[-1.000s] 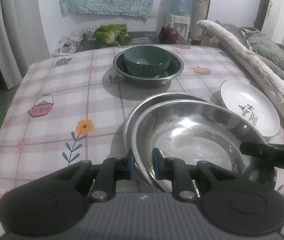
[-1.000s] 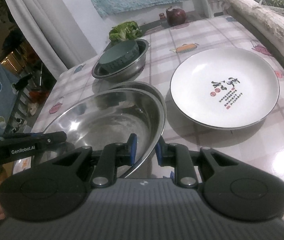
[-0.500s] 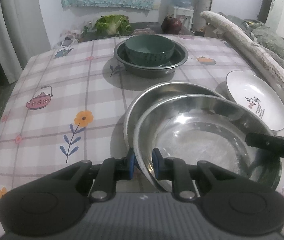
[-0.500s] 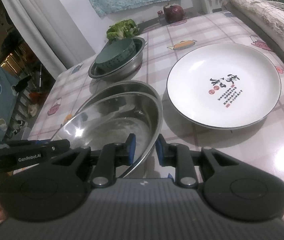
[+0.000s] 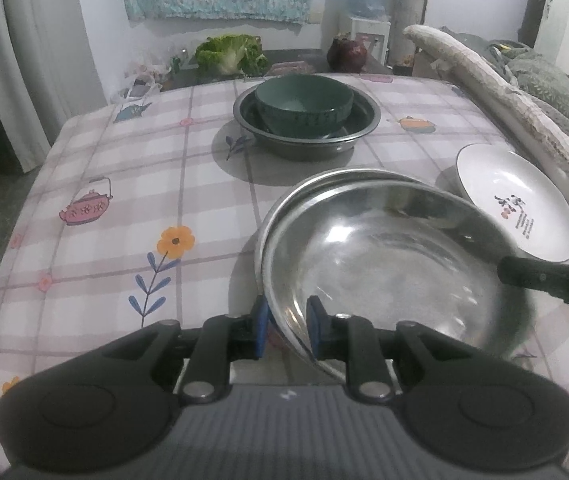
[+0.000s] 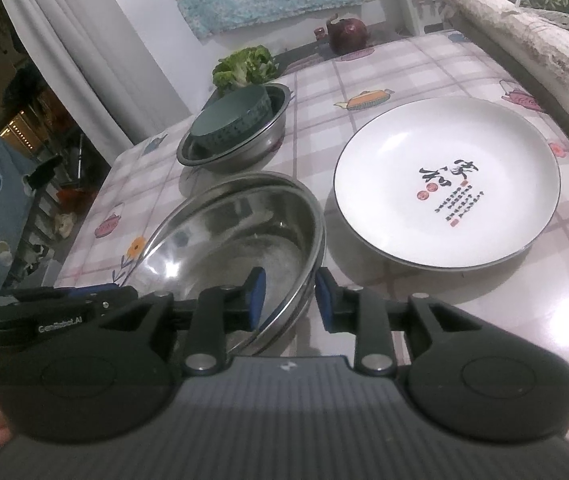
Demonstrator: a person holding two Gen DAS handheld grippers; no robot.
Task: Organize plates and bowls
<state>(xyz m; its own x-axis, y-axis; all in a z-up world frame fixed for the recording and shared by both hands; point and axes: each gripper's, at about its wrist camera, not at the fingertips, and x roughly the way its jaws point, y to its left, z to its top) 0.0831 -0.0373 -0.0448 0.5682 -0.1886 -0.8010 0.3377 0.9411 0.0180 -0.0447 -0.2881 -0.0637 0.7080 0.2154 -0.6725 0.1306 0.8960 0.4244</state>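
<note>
A large steel bowl [image 5: 384, 272] [image 6: 236, 240] sits nested inside a second steel bowl, whose rim [image 5: 348, 172] shows just behind it. My left gripper [image 5: 286, 330] straddles the top bowl's near-left rim. Its jaws are opening and the pads stand slightly off the metal. On the opposite side my right gripper [image 6: 289, 300] straddles the rim too. Its jaws are also opening, with a clear gap beside the rim. A white plate [image 5: 516, 200] [image 6: 444, 176] with black lettering lies right of the bowls. A green bowl [image 5: 304, 100] [image 6: 228, 120] rests in a steel basin [image 5: 360, 120] at the far middle.
The table wears a checked cloth with flower and teapot prints [image 5: 124, 200]. A rolled blanket and sofa [image 5: 504, 92] border the right edge. Lettuce [image 5: 230, 54] and a dark red teapot [image 5: 346, 54] lie beyond the far edge. A curtain [image 6: 84, 40] hangs at the left.
The top steel bowl has sunk level into the lower one. Both pairs of blue pads have spread a little away from its rim.
</note>
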